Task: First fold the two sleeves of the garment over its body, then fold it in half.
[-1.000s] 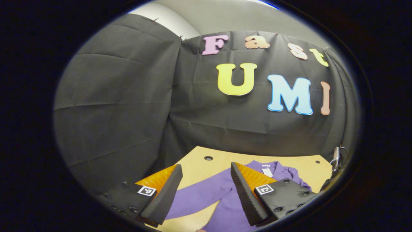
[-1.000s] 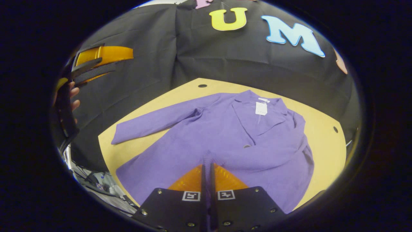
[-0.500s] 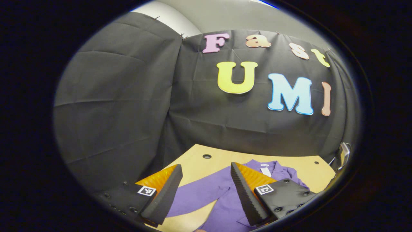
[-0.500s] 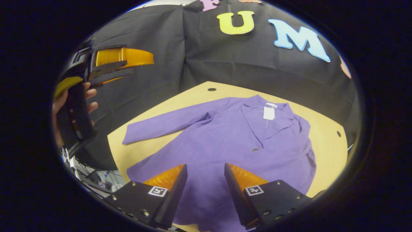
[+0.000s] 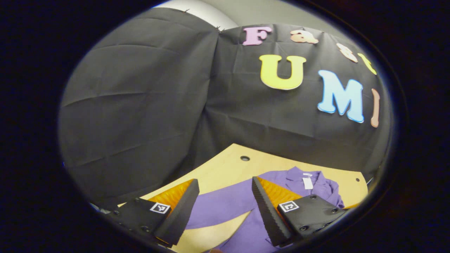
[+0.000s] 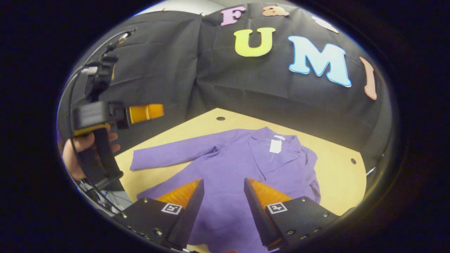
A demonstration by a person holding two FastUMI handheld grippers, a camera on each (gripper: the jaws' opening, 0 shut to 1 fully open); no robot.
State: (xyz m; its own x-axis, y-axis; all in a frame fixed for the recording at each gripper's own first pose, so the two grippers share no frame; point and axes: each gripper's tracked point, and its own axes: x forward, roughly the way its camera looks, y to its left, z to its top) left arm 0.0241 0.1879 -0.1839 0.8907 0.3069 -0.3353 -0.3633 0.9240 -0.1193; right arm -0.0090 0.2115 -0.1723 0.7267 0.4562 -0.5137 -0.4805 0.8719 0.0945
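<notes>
A purple jacket (image 6: 239, 165) with a white tag (image 6: 275, 146) is spread on a tan table (image 6: 337, 175); both the left gripper (image 5: 225, 207) and right gripper (image 6: 221, 207) are held wide above it.

I see even, soft overhead light on the table (image 6: 337, 154), with faint shadows and no glare. Fisheye distortion bends its edges in both views. The left gripper (image 6: 140, 113) is motion-blurred in the right gripper view; the jacket (image 6: 239, 165) stays sharp.
</notes>
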